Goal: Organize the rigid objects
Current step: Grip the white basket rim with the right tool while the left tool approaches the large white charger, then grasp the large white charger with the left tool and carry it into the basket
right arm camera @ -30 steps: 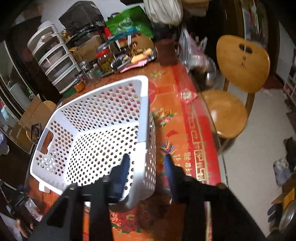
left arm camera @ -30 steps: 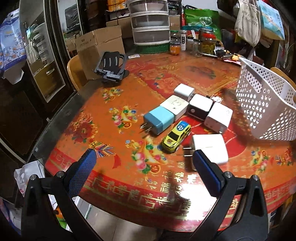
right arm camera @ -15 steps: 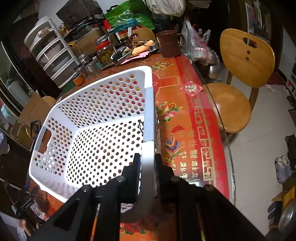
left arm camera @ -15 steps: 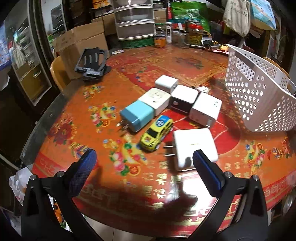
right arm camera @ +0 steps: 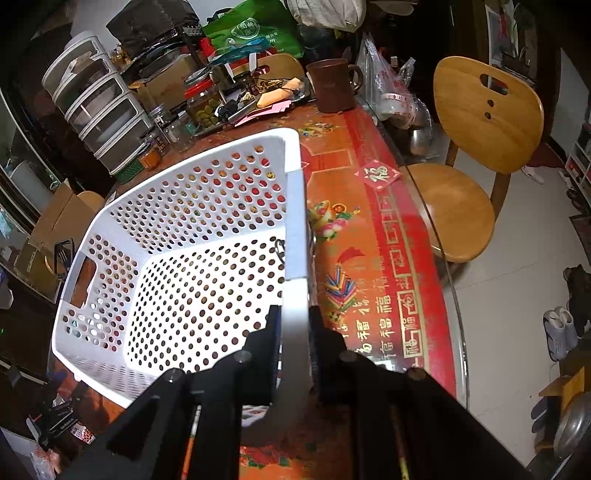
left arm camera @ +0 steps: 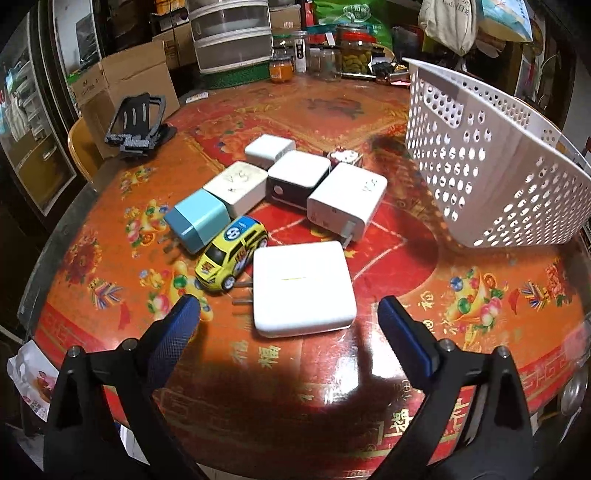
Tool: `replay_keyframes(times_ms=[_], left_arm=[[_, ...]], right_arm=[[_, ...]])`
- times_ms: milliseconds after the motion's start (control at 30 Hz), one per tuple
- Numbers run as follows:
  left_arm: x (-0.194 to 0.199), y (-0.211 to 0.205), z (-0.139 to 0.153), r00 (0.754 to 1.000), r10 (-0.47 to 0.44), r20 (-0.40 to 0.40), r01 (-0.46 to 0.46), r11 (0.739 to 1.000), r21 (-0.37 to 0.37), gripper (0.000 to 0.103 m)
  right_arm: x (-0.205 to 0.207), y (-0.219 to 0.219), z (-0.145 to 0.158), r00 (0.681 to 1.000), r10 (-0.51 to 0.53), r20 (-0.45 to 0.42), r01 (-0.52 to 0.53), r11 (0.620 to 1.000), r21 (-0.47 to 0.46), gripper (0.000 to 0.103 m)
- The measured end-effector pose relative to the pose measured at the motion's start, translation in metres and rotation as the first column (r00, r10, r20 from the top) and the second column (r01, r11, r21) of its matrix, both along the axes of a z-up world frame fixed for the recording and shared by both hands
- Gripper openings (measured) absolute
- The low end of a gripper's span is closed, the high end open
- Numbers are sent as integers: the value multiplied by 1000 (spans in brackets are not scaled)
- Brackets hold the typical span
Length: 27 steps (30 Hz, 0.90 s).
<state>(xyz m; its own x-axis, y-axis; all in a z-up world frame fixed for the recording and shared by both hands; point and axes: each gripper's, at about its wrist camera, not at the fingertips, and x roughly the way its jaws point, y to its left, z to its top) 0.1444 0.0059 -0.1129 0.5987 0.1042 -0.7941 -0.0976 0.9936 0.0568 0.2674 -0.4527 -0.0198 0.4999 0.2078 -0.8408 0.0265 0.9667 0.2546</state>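
In the left wrist view my left gripper (left arm camera: 288, 314) is open and empty, just in front of a large white charger (left arm camera: 301, 286) lying flat. A yellow toy car (left arm camera: 232, 253) sits left of it. Behind them lie a blue charger (left arm camera: 197, 220), several white chargers (left arm camera: 347, 199) and a black-and-white one (left arm camera: 297, 181). The white perforated basket (left arm camera: 491, 155) stands tilted at the right. In the right wrist view my right gripper (right arm camera: 295, 325) is shut on the basket's rim (right arm camera: 295, 229); the basket is empty inside.
A black phone stand (left arm camera: 136, 122), a cardboard box (left arm camera: 122, 85), drawers (left arm camera: 231, 33) and jars (left arm camera: 354, 55) line the table's far side. A brown mug (right arm camera: 332, 86) and a wooden chair (right arm camera: 469, 166) stand at the right. The table edge (left arm camera: 40, 273) curves close on the left.
My left gripper has moved forward toward the large white charger. My right gripper has closed on the basket's rim, and the basket has tilted and shifted slightly.
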Motion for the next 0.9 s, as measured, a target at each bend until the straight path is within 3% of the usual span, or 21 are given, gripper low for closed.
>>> replay_keyframes(times_ms=[133,200,333,400,900], left_arm=[[4,-2,-5,1000,7,-8,-6,1000,22,87],[5,-2,-8,1000,8,-15,-8,1000,29,75],[7,0,-11,1000,6,-25,-6,1000,28,66],[9,0,-13,999,-1,-34,2,1000,18,54],[5,-6,-9,1000,-12,-5,13,998,64,54]], right_arm=[[0,0,0,1000,-1,-1,1,1000,1,13],[0,0,0,1000,-1,0,1,1000,0,13],[0,0,-1,1000,-1,-3,1,1000,1,13],[0,0,-1,1000,-2,-3,2,1000,0,13],[2,0,-3,1000,-1,-7,1,1000,-1,13]])
